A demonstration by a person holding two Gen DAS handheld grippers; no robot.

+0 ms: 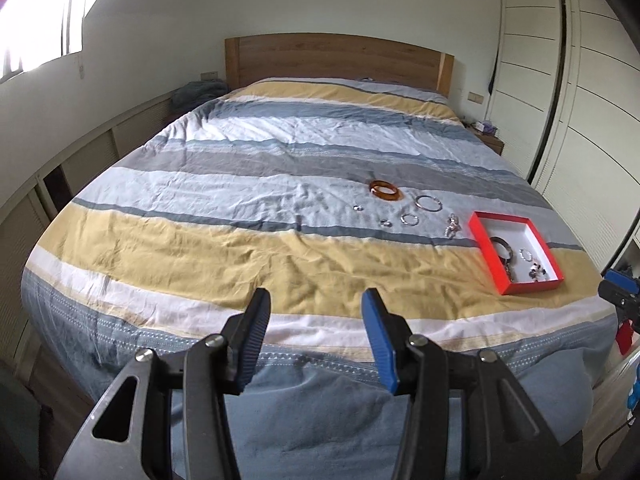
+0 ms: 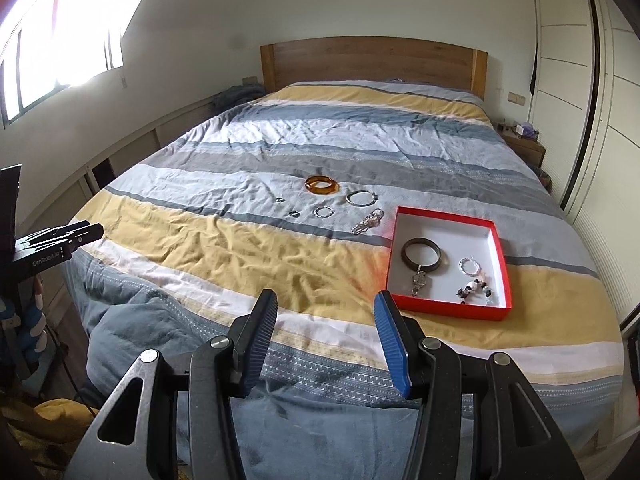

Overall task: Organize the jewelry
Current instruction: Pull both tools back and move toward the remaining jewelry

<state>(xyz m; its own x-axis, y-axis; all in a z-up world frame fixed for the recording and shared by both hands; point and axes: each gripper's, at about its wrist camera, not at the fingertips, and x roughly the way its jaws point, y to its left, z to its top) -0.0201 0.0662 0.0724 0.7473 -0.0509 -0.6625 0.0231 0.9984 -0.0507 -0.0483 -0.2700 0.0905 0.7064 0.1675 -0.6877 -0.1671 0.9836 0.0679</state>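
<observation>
A red box (image 2: 436,307) (image 1: 486,254) with a white floor lies on the striped bed. In it are a dark bangle (image 2: 421,255) with a pendant, a small silver ring (image 2: 471,266) and a beaded piece (image 2: 474,288). Beyond it on the cover lie an amber bangle (image 2: 322,185) (image 1: 385,190), a silver hoop (image 2: 361,197), a smaller silver ring (image 2: 323,212), a chain (image 2: 368,221) and two tiny pieces (image 2: 295,213). My left gripper (image 1: 316,306) and right gripper (image 2: 326,308) both hang open and empty over the bed's foot, well short of the jewelry.
The wooden headboard (image 2: 372,64) stands at the far end. White wardrobe doors (image 2: 580,92) run along the right, low cabinets (image 2: 132,148) along the left under a window. A nightstand (image 2: 524,144) holds small items. The left gripper's body (image 2: 52,244) shows in the right wrist view.
</observation>
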